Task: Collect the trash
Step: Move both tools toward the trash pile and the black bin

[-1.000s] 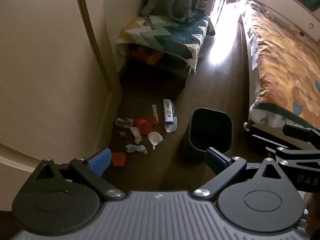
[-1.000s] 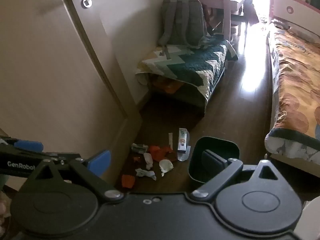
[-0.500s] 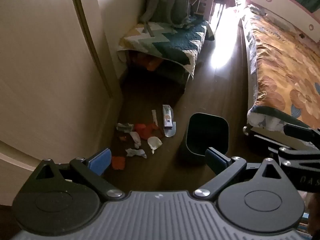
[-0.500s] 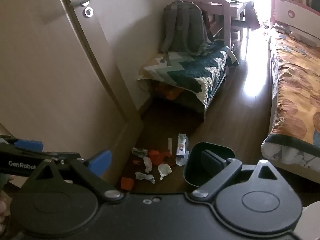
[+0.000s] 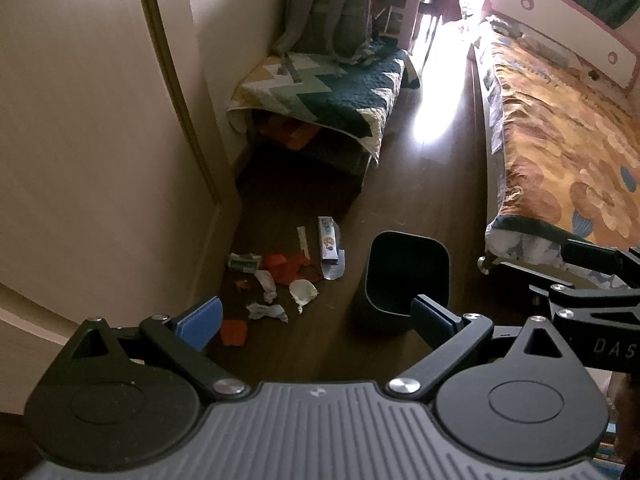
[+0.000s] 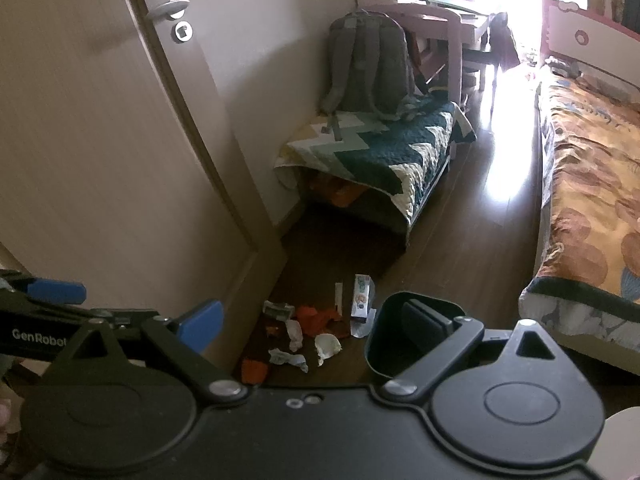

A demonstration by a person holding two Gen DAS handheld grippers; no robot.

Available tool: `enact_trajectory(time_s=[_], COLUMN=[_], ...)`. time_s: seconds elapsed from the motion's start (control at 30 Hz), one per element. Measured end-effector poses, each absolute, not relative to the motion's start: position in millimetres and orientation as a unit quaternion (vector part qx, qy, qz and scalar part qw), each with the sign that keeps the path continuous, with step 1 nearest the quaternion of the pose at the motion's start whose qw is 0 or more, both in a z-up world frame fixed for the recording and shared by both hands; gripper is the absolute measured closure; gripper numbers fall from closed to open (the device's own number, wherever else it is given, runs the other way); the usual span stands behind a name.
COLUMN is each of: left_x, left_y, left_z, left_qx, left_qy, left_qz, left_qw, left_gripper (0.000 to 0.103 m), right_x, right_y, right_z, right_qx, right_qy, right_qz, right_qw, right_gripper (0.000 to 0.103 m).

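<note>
Trash lies on the dark wood floor by the door frame: a small printed carton (image 5: 328, 238), a red wrapper (image 5: 290, 266), crumpled white papers (image 5: 266, 312), a pale scrap (image 5: 302, 290) and an orange piece (image 5: 234, 332). A dark bin (image 5: 372, 312) stands upright just right of the litter, and nothing shows inside it. My left gripper (image 5: 316, 320) hangs open and empty, well above the floor. My right gripper (image 6: 312, 322) is open and empty too. In the right wrist view the carton (image 6: 362, 300), the red wrapper (image 6: 320, 320) and the bin (image 6: 374, 328) sit low in the picture.
A pale door (image 6: 100, 140) with a lever handle (image 6: 168, 8) fills the left. Behind the litter stands a low bench under a zigzag quilt (image 5: 320, 92), with a grey backpack (image 6: 368, 68) on it. A bed with an orange cover (image 5: 560, 140) runs along the right.
Both views have tilted upward and drawn back a little, so litter and bin look smaller and more of the backpack and door shows. Both grippers stay open.
</note>
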State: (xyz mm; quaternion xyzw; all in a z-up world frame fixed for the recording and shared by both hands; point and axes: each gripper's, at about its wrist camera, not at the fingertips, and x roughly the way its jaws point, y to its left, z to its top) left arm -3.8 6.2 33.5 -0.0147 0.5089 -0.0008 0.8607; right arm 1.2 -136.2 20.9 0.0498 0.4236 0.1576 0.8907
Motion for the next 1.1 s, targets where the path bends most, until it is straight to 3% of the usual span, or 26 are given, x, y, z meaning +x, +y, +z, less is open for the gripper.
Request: enact_trajectory(time_s=[0.8, 1.1], left_x=[-16, -15], left_y=[48, 74], left_z=[17, -12], left_qx=[-0.047, -0.042], left_qy=[0.512, 0.522], left_qz=[-0.006, -0.022], left_qw=[0.858, 0.851], left_gripper=[0.002, 0.002], right_x=[-3, -8], right_y=[-95, -76], right_z=[16, -1], right_qx=[0.031, 0.035], right_qy=[0.433, 0.431], right_qz=[0.157, 0.154], right_qw=[0.887, 0.888], right_gripper=[0.008, 0.009])
